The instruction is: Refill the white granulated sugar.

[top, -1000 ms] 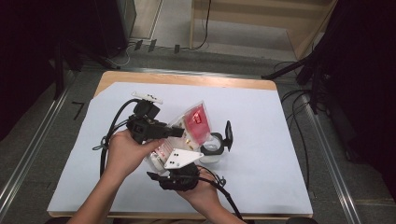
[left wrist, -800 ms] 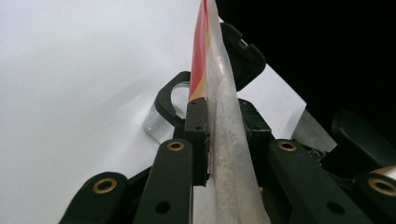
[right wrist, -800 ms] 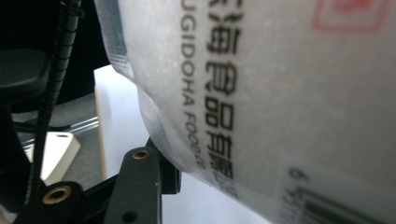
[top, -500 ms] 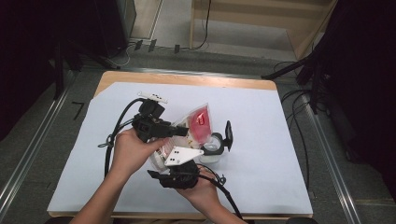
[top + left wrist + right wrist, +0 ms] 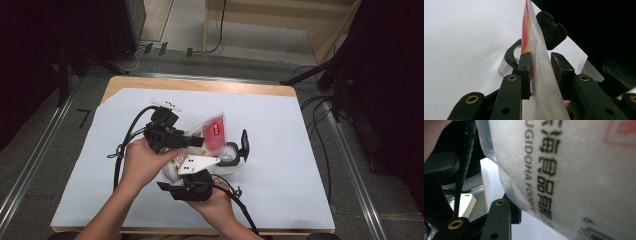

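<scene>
Pouch (image 5: 212,131), soft, light, slippery plastic at frame centre above the worktop (image 5: 280,120): best pinched at its flat edge. Left gripper (image 5: 541,72) has just been loosening around it; right gripper (image 5: 192,172) clamps its lower part.

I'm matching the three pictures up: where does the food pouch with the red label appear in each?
High view: pouch at centre, above the hands.
Left gripper view: edge-on, centre, between the jaws.
Right gripper view: printed face across the upper right.
Shared landmark: black-lidded jar.

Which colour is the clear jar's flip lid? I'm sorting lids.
Black: the hinged lid stands open on the jar, clearest in the high view.
</scene>
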`<state>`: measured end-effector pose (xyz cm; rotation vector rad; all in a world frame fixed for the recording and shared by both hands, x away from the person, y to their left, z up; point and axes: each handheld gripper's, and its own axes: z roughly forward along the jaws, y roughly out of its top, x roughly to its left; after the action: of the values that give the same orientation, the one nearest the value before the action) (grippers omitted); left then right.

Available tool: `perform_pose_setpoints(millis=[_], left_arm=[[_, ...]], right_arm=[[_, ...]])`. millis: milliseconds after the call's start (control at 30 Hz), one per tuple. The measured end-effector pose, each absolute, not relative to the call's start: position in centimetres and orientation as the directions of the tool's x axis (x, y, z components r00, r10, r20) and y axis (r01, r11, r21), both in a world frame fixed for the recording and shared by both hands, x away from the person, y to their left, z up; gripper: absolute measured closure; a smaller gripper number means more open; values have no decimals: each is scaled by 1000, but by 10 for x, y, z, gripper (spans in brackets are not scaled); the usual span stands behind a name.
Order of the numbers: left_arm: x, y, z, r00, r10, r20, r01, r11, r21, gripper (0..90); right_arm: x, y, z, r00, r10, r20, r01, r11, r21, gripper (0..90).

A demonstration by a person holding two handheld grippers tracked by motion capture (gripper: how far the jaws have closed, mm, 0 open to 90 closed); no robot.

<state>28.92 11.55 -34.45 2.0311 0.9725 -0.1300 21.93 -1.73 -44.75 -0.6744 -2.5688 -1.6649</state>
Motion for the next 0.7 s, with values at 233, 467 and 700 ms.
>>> perform_pose_setpoints(millis=[233,467,700], left_arm=[[289,115,-345,691,588,-419,676,-322,663,704],[288,116,-346,693,594,-409,670,-320,670,708],[288,115,-347,697,592,-404,665,-323,673,702]], right_arm=[[218,-17,-446,-903,365,227,358,346,867,605],[213,-12,-447,-921,353,164,303,385,872,622],[215,-13,-449,-917,356,179,316,375,871,624]])
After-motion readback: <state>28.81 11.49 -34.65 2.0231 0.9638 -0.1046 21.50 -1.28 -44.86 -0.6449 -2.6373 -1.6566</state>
